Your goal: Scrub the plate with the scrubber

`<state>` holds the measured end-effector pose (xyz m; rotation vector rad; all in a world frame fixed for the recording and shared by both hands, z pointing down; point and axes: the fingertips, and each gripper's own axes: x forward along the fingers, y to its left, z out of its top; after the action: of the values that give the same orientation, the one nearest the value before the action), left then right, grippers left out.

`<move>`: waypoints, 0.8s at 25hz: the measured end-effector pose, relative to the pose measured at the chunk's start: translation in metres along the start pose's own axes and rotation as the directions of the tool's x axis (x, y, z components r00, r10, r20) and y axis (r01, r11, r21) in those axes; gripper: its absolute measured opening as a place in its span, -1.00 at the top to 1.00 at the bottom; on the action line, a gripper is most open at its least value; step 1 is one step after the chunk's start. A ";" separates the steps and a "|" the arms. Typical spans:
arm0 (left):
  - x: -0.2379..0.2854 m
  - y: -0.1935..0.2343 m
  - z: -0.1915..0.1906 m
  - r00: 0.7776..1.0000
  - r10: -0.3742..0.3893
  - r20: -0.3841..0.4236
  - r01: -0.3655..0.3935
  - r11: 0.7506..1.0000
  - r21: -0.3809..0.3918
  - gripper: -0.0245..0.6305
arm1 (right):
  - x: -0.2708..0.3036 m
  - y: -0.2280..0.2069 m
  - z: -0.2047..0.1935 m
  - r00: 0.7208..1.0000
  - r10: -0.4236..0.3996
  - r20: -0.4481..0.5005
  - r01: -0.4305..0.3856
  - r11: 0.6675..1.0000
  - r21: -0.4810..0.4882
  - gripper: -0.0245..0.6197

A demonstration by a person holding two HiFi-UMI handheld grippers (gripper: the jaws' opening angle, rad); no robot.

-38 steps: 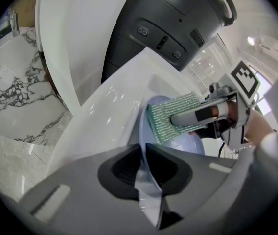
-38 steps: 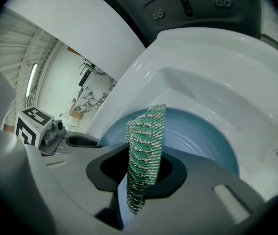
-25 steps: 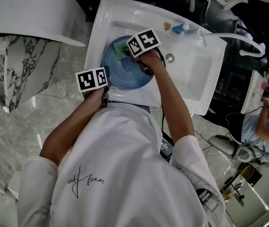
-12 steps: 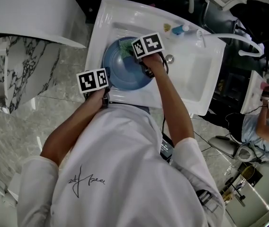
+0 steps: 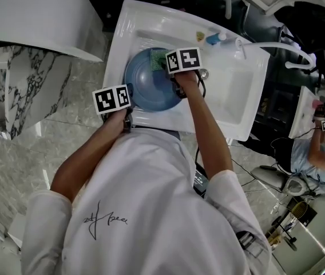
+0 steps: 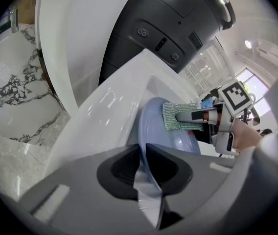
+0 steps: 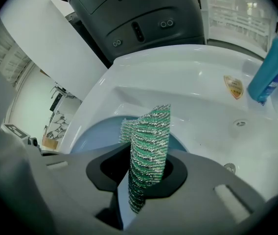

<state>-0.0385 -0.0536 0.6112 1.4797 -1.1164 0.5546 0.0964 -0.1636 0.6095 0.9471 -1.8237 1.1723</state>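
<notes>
In the head view the left gripper [image 5: 118,103] bites the near rim of the blue plate [image 5: 145,90], which sits, seemingly tilted, in the white sink [image 5: 231,105]. The right gripper [image 5: 177,70], just beyond and to the right of it, presses the green scrubber [image 5: 158,59] onto the plate's far side. A blue bottle [image 5: 213,38] sits on the sink ledge past the right gripper's tip. In the left gripper view the jaws stand only narrowly apart, clamped on the plate's rim, which runs edge-on up from between them. Ahead and to the right, the scrubber lies flat against the upper part of the plate under the other gripper's fingers [image 6: 188,116]. In the right gripper view the jaws are pinched on the lower end of the scrubber, a green and silver mesh cloth that stands folded between them, with the plate right beneath and ahead. To scrub well, the left grip should probably stay firm so the plate cannot swing. The right gripper should lean the cloth's broad side, not its fold, onto the face. Overlapping strokes towards the left gripper's end of the plate would cover the part that looks unreached, with pressure light enough that the cloth does not slip from the jaws.
</notes>
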 end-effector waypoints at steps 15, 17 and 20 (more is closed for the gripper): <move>0.001 -0.003 0.001 1.000 -0.006 -0.008 0.006 1.000 0.005 0.64 | -0.014 -0.027 -0.003 0.993 -0.116 0.011 0.116 0.993 0.000 0.72; 0.001 -0.003 0.001 1.000 -0.006 -0.008 0.006 1.000 0.005 0.64 | -0.015 -0.030 -0.003 0.992 -0.126 0.008 0.126 0.992 -0.001 0.72; 0.001 -0.003 0.001 1.000 -0.003 -0.007 0.003 1.000 0.005 0.63 | -0.018 -0.035 -0.005 0.990 -0.144 0.000 0.144 0.990 -0.009 0.72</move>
<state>-0.0362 -0.0550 0.6104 1.4824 -1.1082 0.5605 0.1357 -0.1662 0.6080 1.0541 -1.7281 1.0746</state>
